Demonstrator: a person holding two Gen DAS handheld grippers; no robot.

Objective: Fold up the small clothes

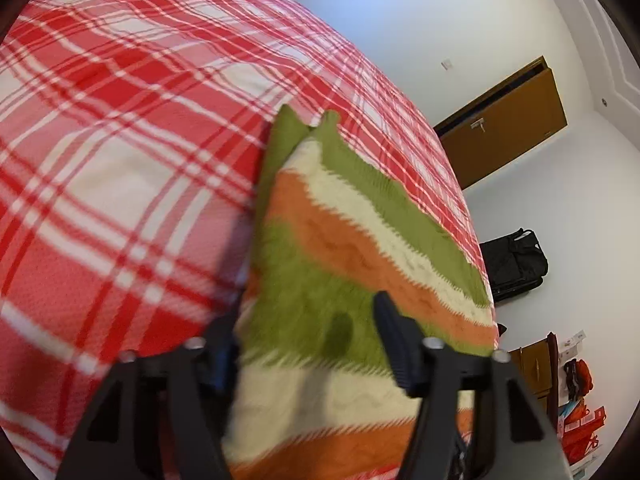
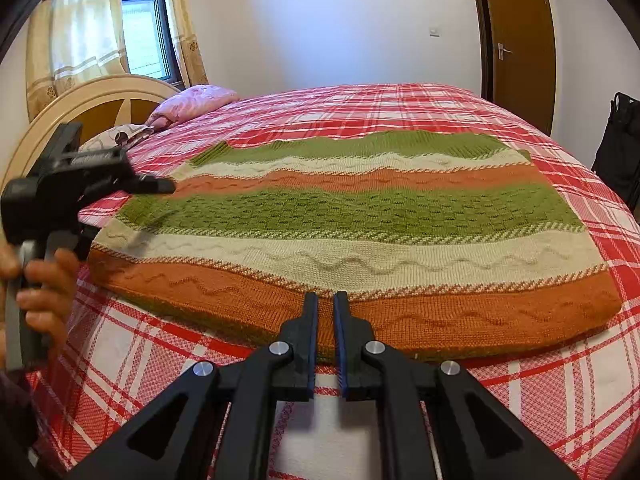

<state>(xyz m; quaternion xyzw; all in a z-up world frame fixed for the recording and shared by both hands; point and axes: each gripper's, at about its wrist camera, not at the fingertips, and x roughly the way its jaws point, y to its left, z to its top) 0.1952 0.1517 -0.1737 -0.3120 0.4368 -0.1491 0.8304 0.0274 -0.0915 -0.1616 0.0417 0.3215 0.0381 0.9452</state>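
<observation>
A knitted garment with green, cream and orange stripes (image 2: 352,232) lies flat on the red plaid bed (image 2: 400,108). In the left wrist view the garment (image 1: 340,264) fills the space between my wide-open left gripper's (image 1: 308,316) fingers, its left edge by the left finger. The left gripper also shows in the right wrist view (image 2: 160,186), held in a hand at the garment's left edge. My right gripper (image 2: 326,300) hovers at the garment's near orange hem, jaws nearly together with a narrow gap and nothing between them.
A cream headboard (image 2: 92,108) and pink pillow (image 2: 196,102) lie at the bed's far left. A brown door (image 2: 520,44) stands at the right. A black bag (image 1: 516,264) and orange items (image 1: 580,412) sit on the floor beyond the bed's edge.
</observation>
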